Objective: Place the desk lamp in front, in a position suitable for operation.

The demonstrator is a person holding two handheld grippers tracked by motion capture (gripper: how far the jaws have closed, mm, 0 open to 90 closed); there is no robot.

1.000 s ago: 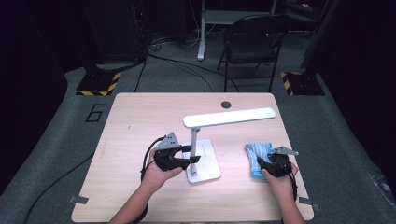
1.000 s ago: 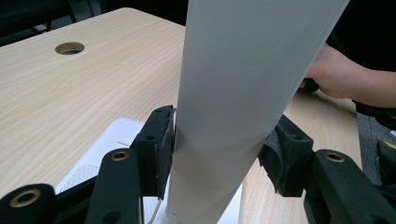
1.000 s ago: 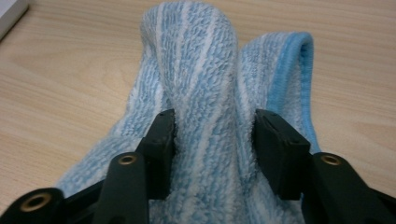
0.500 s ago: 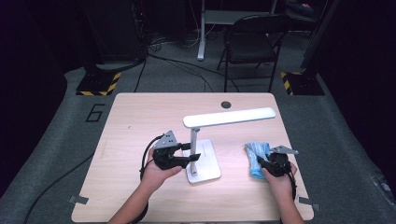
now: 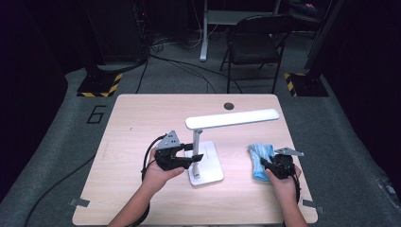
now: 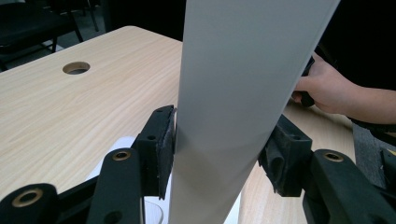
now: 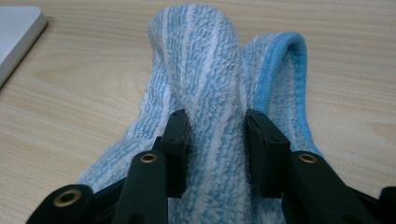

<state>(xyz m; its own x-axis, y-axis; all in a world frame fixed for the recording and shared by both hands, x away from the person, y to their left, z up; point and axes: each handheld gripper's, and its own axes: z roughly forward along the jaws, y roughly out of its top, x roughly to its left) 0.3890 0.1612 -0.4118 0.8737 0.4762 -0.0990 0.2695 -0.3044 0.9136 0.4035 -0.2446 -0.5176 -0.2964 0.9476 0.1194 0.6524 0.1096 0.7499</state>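
A white desk lamp stands on the table's middle, its flat head reaching right. My left gripper comes in level from the left and is shut on the lamp's upright post. Both pads press its sides in the left gripper view. A blue and white striped cloth lies at the right. My right gripper sits at its near end. Its jaws have just closed and pinch a raised fold of the cloth between them.
The wooden table has a round cable hole at its far edge. A black folding chair and cables stand on the floor beyond. The person's other hand shows behind the lamp post.
The right gripper's jaws have narrowed onto the cloth. Both hands keep their places, and the lamp has not moved.
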